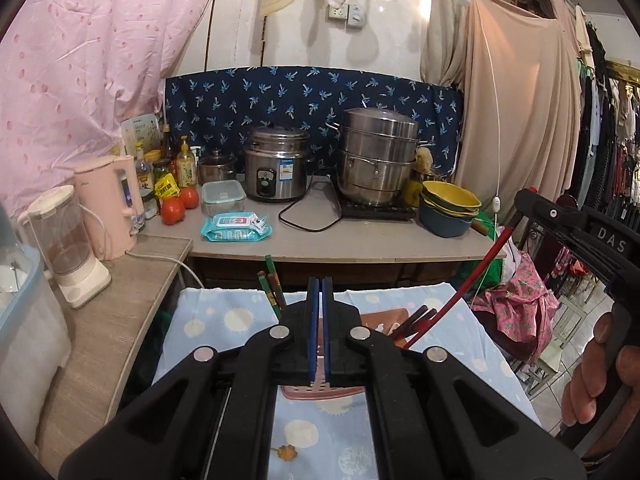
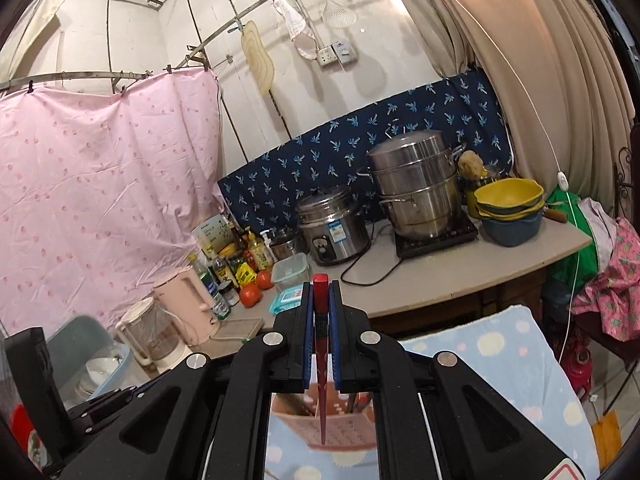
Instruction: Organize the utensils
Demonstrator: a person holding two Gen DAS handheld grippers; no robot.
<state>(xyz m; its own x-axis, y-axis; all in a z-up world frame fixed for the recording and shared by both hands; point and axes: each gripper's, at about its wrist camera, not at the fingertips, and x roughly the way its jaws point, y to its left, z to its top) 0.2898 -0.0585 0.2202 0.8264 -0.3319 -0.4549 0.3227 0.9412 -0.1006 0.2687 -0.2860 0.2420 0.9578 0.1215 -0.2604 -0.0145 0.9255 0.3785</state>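
Observation:
A pink perforated utensil holder [image 2: 340, 416] stands on the table with the light blue dotted cloth [image 2: 500, 360]; it also shows in the left wrist view [image 1: 320, 390], partly behind my left gripper. Several chopsticks [image 1: 272, 286] stick up from it. My right gripper [image 2: 321, 300] is shut on a red chopstick [image 2: 321, 360] held upright with its tip over the holder; the same red chopstick [image 1: 472, 276] shows slanting down in the left wrist view. My left gripper [image 1: 320, 292] is shut and empty, just above the holder.
Behind the table is a counter [image 1: 360, 240] with a rice cooker [image 1: 276, 170], a steel steamer pot [image 1: 378, 156], stacked bowls [image 1: 450, 208], tomatoes [image 1: 173, 210], bottles, a wipes pack [image 1: 236, 226]. A pink kettle [image 1: 110, 204] and blender [image 1: 68, 244] stand at left.

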